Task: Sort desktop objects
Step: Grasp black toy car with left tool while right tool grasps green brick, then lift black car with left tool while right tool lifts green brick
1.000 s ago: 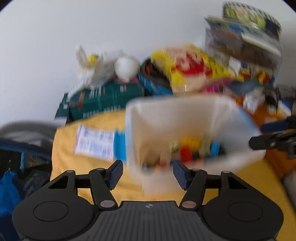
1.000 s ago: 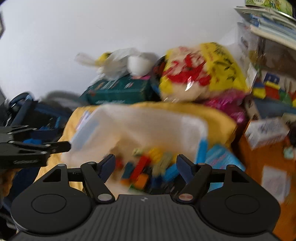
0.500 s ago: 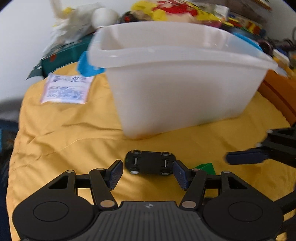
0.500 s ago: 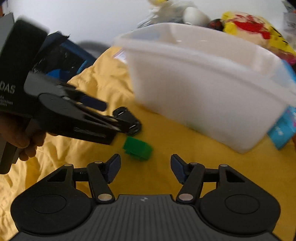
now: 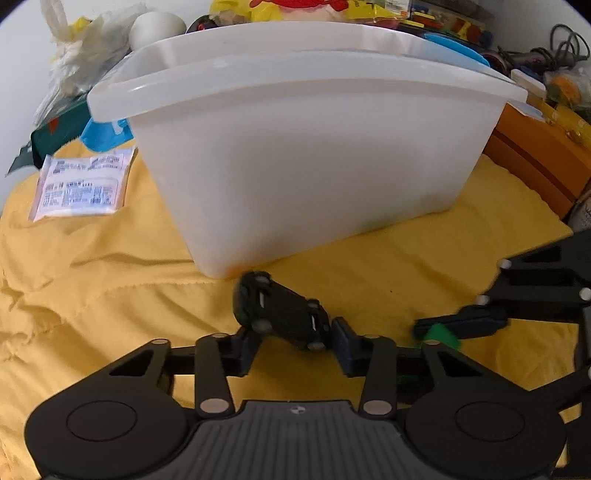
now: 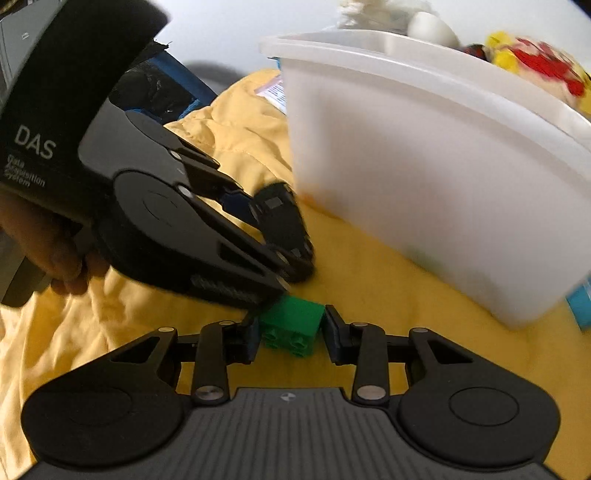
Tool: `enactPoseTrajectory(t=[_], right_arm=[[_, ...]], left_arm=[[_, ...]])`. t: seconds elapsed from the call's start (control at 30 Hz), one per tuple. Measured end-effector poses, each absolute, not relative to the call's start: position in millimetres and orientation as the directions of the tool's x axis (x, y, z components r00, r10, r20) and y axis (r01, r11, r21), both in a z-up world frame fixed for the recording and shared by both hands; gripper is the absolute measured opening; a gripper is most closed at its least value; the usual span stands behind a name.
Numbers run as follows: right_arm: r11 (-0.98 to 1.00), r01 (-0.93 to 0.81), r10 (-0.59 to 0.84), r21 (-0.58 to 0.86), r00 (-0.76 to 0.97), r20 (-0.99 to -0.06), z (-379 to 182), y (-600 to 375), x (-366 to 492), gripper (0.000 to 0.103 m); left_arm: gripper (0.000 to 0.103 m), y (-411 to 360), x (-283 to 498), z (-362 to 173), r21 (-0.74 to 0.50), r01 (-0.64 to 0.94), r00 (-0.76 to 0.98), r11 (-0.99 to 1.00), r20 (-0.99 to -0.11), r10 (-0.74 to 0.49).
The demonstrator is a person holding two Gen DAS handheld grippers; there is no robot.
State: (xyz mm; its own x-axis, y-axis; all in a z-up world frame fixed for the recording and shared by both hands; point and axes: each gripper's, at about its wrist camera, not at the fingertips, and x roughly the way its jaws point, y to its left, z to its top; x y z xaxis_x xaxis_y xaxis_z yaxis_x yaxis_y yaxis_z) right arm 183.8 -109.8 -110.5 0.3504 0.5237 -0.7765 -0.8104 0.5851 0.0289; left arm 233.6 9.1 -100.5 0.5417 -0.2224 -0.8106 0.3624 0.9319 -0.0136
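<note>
Left two-finger black gripper (image 5: 295, 341) clamped on small black toy car (image 5: 282, 310), tilted and upside down with wheels showing, just off yellow wrinkled cloth (image 5: 110, 295). Right two-finger black gripper (image 6: 290, 334) closed against small green studded plastic brick (image 6: 291, 325), resting on same cloth, right beside left gripper's housing. Directly ahead, blocking the way: large translucent white plastic bin (image 5: 314, 155), near corner just beyond the car. Left of bin, flat white printed sachet (image 5: 81, 186) and blue packet corner (image 5: 101, 134). Behind, crumpled white plastic bag (image 5: 81, 55), yellow-and-red snack bag (image 5: 295, 7); to the right, orange box (image 5: 546, 151). Contents of bin hidden by its wall.
</note>
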Motion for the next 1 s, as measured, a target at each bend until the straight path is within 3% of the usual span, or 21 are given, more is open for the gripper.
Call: enactPoseTrajectory(t=[0.1,0.17,0.27,0.43,0.6,0.73,0.9,1.0], right_arm=[[0.596,-0.802,0.514,0.033,0.350,-0.783,-111,-127,177,0.038],[0.606,-0.794,0.508,0.034,0.354,-0.785,-113,-140,175,0.038],[0.633,-0.773,0.504,0.046,0.367,-0.782,-110,-152,176,0.038],[0.661,-0.746,0.515,0.082,0.371,-0.772,-104,-168,175,0.038],[0.668,-0.739,0.517,0.088,0.376,-0.769,-104,-177,169,0.038],[0.685,-0.721,0.532,0.106,0.396,-0.749,-93,-188,168,0.038],[0.704,-0.698,0.558,0.132,0.428,-0.711,-66,-205,167,0.038],[0.716,-0.684,0.561,0.142,0.441,-0.701,-54,-217,171,0.038]], left_arm=[[0.041,10,233,-98,-0.035,0.349,0.539,0.937,-0.810,-0.231],[0.054,11,236,-99,-0.040,0.304,0.547,0.952,-0.811,-0.209],[0.058,13,244,-98,-0.085,0.251,0.563,0.964,-0.798,-0.217],[0.059,10,251,-101,-0.099,0.202,0.562,0.974,-0.803,-0.198],[0.040,5,240,-95,-0.034,0.220,0.566,0.975,-0.809,-0.156],[0.017,10,215,-78,-0.032,0.240,0.581,0.970,-0.796,-0.170],[0.014,18,180,-51,-0.057,0.240,0.614,0.969,-0.764,-0.197],[0.013,22,176,-56,-0.049,0.253,0.575,0.966,-0.796,-0.191]])
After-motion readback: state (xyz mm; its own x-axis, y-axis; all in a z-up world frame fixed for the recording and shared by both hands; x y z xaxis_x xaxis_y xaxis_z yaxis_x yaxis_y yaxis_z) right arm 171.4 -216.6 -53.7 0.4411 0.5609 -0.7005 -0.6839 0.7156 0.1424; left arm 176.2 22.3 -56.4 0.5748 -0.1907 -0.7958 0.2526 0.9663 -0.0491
